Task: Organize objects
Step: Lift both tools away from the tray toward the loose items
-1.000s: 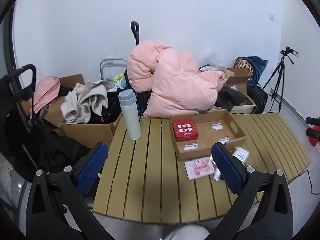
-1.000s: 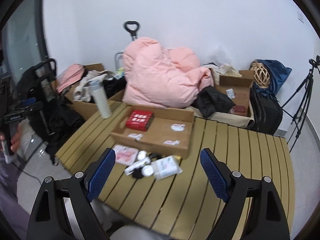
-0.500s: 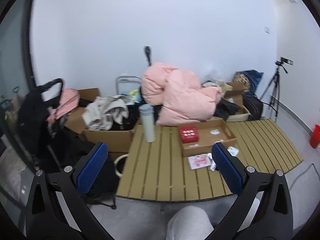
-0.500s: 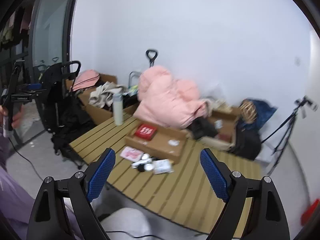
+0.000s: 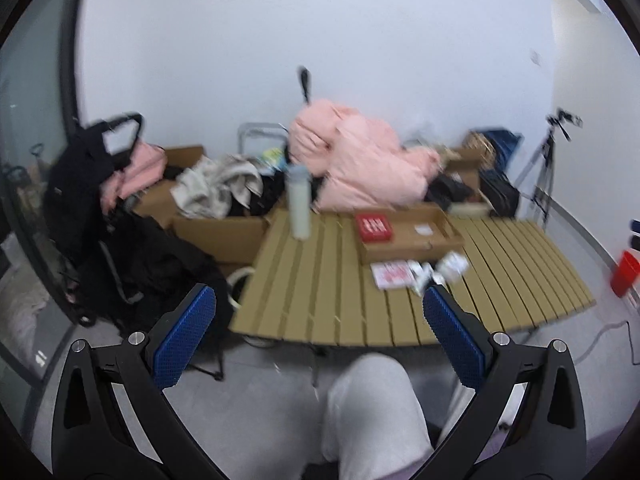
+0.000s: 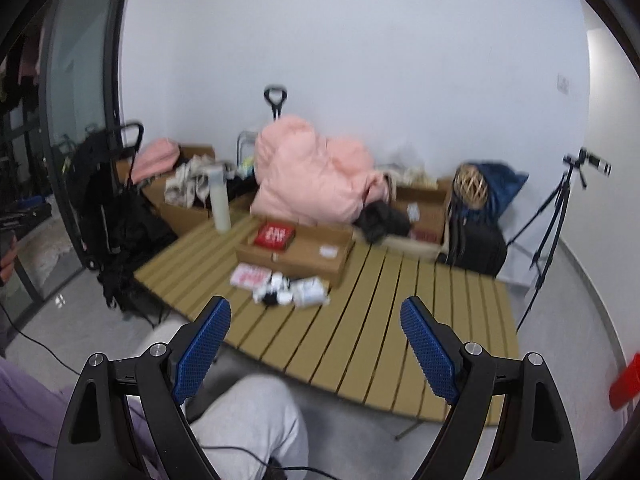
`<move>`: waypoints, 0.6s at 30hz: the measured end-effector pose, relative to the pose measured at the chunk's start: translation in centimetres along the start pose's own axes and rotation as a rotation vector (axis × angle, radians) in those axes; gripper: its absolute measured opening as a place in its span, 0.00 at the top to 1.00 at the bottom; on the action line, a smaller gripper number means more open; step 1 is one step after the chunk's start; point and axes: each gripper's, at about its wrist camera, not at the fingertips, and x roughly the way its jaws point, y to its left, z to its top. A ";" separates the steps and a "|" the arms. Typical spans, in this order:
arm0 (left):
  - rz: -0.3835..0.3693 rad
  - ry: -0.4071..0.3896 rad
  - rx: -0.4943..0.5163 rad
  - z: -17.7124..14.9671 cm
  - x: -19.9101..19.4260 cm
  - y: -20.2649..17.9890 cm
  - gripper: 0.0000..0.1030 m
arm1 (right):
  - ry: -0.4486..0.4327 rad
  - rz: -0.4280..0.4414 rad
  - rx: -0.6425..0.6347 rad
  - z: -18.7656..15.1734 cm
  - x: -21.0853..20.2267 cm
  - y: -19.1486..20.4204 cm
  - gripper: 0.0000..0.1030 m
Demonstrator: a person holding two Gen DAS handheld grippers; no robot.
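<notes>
A shallow cardboard box sits on the slatted wooden table and holds a red box. In front of it lie a pink-and-white packet and a cluster of small white bottles and packs. A white thermos stands at the table's far left. My left gripper and right gripper are both open, empty, and held back from the table over my lap.
Cardboard boxes of clothes and a pink duvet pile up behind the table. A black stroller stands at the left. A tripod, a black suitcase and a red bin are at the right.
Both grippers have pulled back and up from the table over the last second. The table now looks smaller and farther, and my grey-trousered knee shows below. The objects have not moved.
</notes>
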 end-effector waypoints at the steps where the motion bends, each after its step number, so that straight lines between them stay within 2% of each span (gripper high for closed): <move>1: -0.013 0.009 0.005 -0.6 0.6 -0.5 0.00 | 0.014 0.010 0.001 -0.9 0.9 0.4 0.13; 5: -0.082 0.096 0.005 -3.3 6.2 -3.6 0.00 | 0.074 0.062 0.013 -4.2 6.3 2.8 0.13; 8: -0.122 0.176 0.020 -4.2 9.9 -5.7 0.00 | 0.118 0.045 -0.010 -5.6 10.0 4.1 0.13; 13: -0.145 0.171 0.040 -3.8 14.8 -8.1 0.00 | 0.151 0.082 -0.030 -6.5 16.4 4.8 0.13; 17: -0.219 0.147 0.081 -3.5 20.7 -11.4 0.02 | 0.202 0.140 0.030 -6.4 23.3 3.5 0.13; 18: -0.241 0.143 0.096 -3.6 22.1 -12.4 0.06 | 0.214 0.142 0.038 -6.4 24.8 3.2 0.13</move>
